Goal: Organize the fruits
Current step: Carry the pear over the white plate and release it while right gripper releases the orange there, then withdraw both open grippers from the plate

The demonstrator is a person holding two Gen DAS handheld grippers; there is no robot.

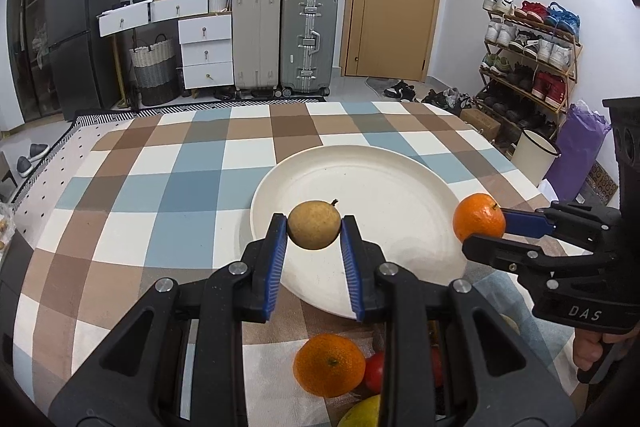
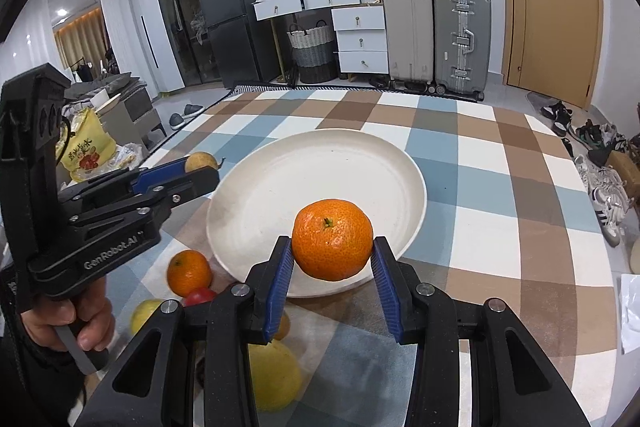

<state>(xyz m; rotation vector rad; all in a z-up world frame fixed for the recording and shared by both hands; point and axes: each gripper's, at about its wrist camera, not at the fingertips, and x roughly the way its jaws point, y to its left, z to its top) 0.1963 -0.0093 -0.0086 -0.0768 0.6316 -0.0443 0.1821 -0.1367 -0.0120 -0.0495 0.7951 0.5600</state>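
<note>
My left gripper (image 1: 314, 229) is shut on a small brown pear (image 1: 314, 225), held just above the near rim of a large white plate (image 1: 360, 171). In the right wrist view that pear (image 2: 202, 161) shows at the plate's left edge in the left gripper (image 2: 200, 169). My right gripper (image 2: 331, 251) is shut on an orange (image 2: 332, 245), hanging over the near edge of the plate (image 2: 320, 167). From the left wrist view this orange (image 1: 479, 217) sits at the plate's right rim in the right gripper (image 1: 486, 225). The plate holds nothing.
Loose fruit lies on the checked cloth (image 1: 160, 187) in front of the plate: another orange (image 1: 330, 365), a red fruit (image 1: 374, 371), a yellow fruit (image 1: 362, 413). The right wrist view shows the same orange (image 2: 189, 273), red fruit (image 2: 200, 297) and yellow fruits (image 2: 274, 375). A person's hand (image 2: 64, 323) holds the left gripper.
</note>
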